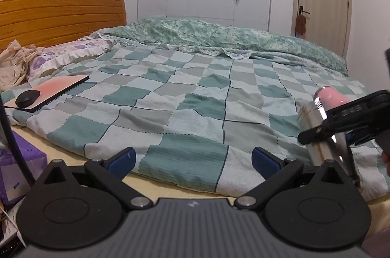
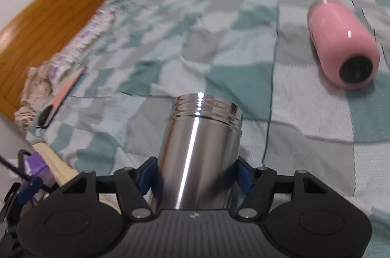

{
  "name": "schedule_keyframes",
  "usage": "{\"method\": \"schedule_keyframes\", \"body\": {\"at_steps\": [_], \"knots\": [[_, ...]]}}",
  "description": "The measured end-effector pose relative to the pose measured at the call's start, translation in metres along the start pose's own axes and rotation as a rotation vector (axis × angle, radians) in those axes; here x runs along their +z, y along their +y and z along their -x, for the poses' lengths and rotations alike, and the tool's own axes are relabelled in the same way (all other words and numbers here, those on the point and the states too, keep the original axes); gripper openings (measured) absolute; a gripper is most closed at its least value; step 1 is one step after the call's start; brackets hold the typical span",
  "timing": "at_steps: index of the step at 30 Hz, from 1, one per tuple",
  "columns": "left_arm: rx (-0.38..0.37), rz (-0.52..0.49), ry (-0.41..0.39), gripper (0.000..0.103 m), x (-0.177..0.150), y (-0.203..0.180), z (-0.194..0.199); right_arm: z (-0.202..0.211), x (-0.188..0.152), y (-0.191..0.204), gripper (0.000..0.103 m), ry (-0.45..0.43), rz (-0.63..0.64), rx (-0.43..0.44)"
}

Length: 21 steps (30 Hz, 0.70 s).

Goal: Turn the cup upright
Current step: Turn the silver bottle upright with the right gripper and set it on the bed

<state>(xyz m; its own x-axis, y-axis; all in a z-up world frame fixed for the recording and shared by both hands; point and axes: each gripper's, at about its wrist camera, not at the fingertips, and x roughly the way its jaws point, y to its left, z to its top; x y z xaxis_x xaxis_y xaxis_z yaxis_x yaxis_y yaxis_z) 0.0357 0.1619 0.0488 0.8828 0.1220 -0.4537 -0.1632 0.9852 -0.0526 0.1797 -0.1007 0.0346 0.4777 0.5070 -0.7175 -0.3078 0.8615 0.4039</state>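
A shiny steel cup (image 2: 197,150) with a threaded rim sits between the blue pads of my right gripper (image 2: 195,175), which is shut on it. The cup points away from the camera, tilted over the checked bedspread. In the left wrist view the same steel cup (image 1: 326,136) shows at the right edge, leaning, with the right gripper's black fingers (image 1: 341,121) across it. A pink cup (image 2: 343,43) lies on its side on the bedspread, also seen behind the steel cup in the left wrist view (image 1: 331,97). My left gripper (image 1: 193,160) is open and empty, low at the bed's near edge.
The checked green and grey bedspread (image 1: 185,102) covers the bed. A pink laptop (image 1: 58,89) with a black mouse (image 1: 28,98) lies at the left. A wooden headboard (image 1: 61,11), pillows, a rolled green quilt (image 1: 219,36) and a purple box (image 1: 22,160) are around.
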Motion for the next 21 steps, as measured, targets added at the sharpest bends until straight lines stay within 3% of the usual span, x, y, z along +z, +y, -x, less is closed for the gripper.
{"method": "schedule_keyframes", "body": {"at_steps": [5,8,13,21], "knots": [[0.005,0.029,-0.019,0.103,0.003,0.001,0.006,0.032,-0.001,0.014,0.064,-0.176,0.121,0.064],[0.006,0.037,-0.024,0.103,0.004,0.000,0.008,0.041,-0.002,0.031,0.063,-0.303,0.269,0.018],[0.015,0.039,-0.030,0.103,0.006,-0.003,0.014,0.040,0.004,0.050,0.062,-0.425,0.397,-0.014],[0.018,0.053,-0.046,0.103,0.005,0.000,0.022,0.017,0.012,0.073,0.062,-0.452,0.507,-0.085]]}}
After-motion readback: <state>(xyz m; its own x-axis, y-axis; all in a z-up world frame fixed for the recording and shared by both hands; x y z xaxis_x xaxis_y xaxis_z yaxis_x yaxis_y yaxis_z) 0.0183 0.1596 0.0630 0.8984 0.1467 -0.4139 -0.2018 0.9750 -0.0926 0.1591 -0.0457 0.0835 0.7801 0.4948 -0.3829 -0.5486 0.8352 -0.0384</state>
